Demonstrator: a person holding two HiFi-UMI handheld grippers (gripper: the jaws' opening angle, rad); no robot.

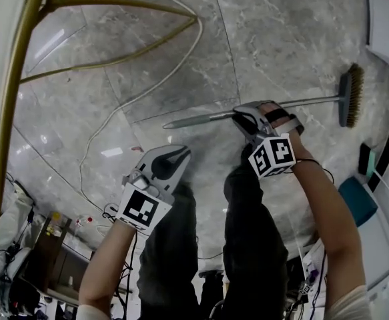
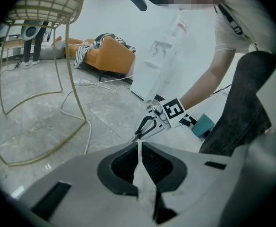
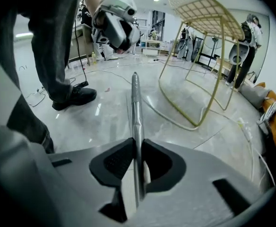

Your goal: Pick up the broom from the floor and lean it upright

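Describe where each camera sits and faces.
Head view: on the person's head, facing steeply down at the floor; both forearms, legs, left tool, right tool gripping the broom.
Left gripper view: rides the left tool, facing the right tool; torso and legs show.
Right gripper view: rides the right tool, looking along the broom toward the left tool; legs show.
All show the wire chair.

Glossy grey marble-look floor tiles (image 1: 281, 39) fill the head view, with a gold wire-frame chair (image 1: 47, 3) at upper left. An orange upholstered armchair (image 2: 111, 56) and a white water dispenser (image 2: 159, 65) stand by a white wall (image 2: 109, 8).
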